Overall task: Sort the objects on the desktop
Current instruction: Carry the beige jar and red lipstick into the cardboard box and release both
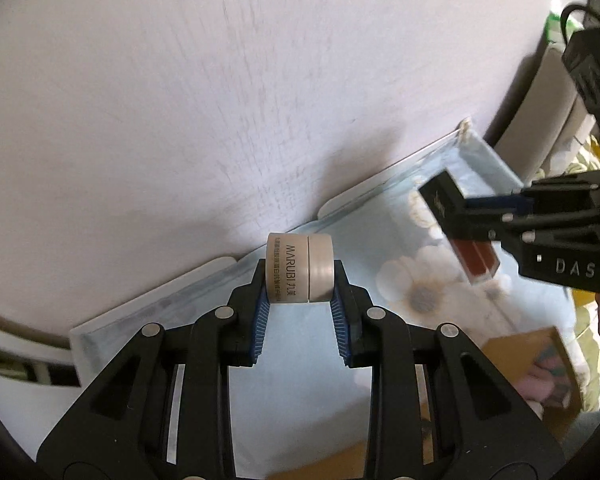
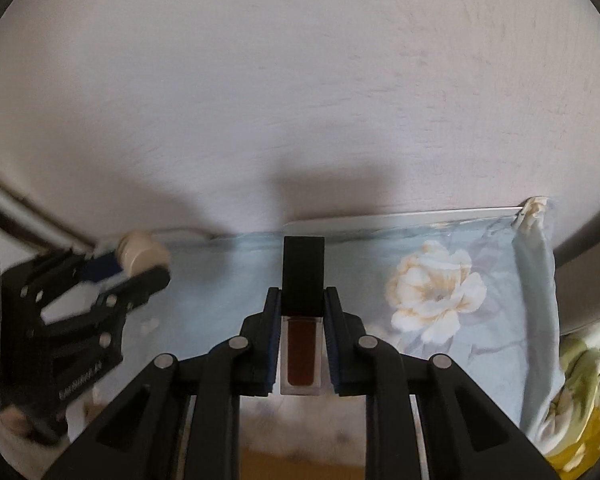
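Item one: cream jar point(image 1: 300, 270), clamped on its side in my left tongs point(image 1: 300, 300), lifted above the floral cloth point(image 1: 420, 292). Label reads MARUBI.

Item two: lip-gloss tube point(image 2: 302, 320), black cap forward, clamped in my right tongs point(image 2: 302, 304) (its gold logo is illegible).

I'd carry both level, grips firm, to separate spots.

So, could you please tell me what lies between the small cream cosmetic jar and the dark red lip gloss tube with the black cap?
In the right wrist view, only bare pale blue floral cloth shows between the jar and the tube.
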The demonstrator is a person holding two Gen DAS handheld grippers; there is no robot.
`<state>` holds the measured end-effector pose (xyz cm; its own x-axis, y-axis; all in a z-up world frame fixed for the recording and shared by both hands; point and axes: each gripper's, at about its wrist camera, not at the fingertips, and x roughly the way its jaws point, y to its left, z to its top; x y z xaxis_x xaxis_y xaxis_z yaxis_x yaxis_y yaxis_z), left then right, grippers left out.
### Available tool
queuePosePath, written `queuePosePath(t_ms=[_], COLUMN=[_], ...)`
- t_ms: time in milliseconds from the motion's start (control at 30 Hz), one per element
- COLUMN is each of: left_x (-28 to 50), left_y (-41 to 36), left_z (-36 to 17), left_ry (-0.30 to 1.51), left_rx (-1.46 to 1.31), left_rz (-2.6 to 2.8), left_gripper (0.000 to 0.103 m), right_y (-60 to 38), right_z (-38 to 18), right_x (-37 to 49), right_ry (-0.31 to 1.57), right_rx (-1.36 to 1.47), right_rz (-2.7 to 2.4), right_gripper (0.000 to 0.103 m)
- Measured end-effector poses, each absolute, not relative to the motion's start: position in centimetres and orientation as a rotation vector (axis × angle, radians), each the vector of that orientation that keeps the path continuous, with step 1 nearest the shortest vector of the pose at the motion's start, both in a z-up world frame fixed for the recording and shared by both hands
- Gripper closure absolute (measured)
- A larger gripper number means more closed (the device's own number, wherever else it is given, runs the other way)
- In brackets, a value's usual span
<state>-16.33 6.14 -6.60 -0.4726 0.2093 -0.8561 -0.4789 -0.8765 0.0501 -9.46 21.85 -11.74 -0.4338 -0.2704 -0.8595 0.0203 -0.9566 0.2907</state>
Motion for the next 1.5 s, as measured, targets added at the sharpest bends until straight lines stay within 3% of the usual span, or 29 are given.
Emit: queuePosePath(t_ms=[600,1067,1500], left_x=[-3.8,2.6,3.8], left_y=[5.6,6.2,4.9], left_z=[-1.6,-5.4,-7.5], left_ry=[0.33,0.341,0.35], left_rx=[-1.26,-1.378,-1.451], left_rz=[2.314,2.26,2.27], left_gripper=[0.078,0.078,0.078], right_y=[17.6,16.8,15.0], right_z=[-6.3,-7.2,-8.6], right_x=[1.8,6.9,7.6], right_ry=[-0.161,-0.091,-0.024], right_rx=[1.472,1.509,1.52], right_rz=[-2.36,-2.287,-2.211], right_gripper=[0.085,0.085,0.085])
